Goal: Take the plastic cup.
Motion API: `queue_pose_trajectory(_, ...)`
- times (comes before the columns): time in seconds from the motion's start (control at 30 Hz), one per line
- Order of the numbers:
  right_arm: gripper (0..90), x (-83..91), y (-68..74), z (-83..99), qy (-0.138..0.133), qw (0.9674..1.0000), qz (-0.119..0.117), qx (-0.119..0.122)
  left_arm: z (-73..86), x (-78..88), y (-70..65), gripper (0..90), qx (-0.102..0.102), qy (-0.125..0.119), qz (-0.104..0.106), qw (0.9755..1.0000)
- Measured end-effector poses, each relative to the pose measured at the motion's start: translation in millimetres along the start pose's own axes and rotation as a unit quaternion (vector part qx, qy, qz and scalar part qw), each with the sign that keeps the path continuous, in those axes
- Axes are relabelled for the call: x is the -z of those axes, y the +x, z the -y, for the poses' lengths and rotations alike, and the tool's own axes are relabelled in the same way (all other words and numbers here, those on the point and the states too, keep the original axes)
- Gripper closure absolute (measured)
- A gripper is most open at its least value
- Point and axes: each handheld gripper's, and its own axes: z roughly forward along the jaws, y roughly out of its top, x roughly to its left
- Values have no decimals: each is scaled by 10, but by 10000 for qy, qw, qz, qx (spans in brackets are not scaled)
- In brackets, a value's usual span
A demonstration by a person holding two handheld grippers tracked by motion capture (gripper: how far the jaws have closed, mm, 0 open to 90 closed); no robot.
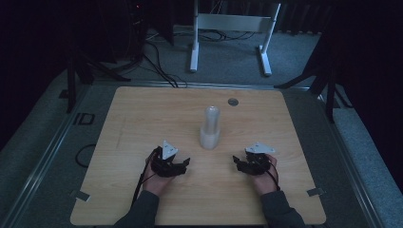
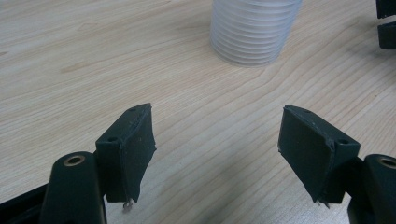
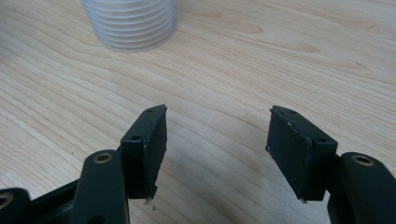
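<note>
We're at the start: cup stack (image 1: pixel 210 128) stands untouched at frame centre. Left gripper (image 1: pixel 183 165) and right gripper (image 1: pixel 237 162) flank it below, jaws wide apart, empty. Grasp still ahead.

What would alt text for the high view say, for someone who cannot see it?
A stack of clear plastic cups stands upside down mid-table on a wooden table, between a person's two hand-held grippers. The left gripper and right gripper rest near the front edge, pointing inward, both empty.
</note>
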Motion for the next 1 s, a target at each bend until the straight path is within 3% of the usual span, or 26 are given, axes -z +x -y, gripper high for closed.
queue_pose_trajectory(0.63,382,51,22,-21,-103,9999,-86,-47,-52,38,-23,267,-32,-134,92,9999)
queue_pose_trajectory(0.8,403,142,76,-148,-262,9993,-243,54,-160,52,-27,266,-25,-317,238,9992)
queue_pose_trajectory(1.0,428,237,140,-366,-564,9974,-412,198,-341,24,-67,262,-206,-505,390,9978)
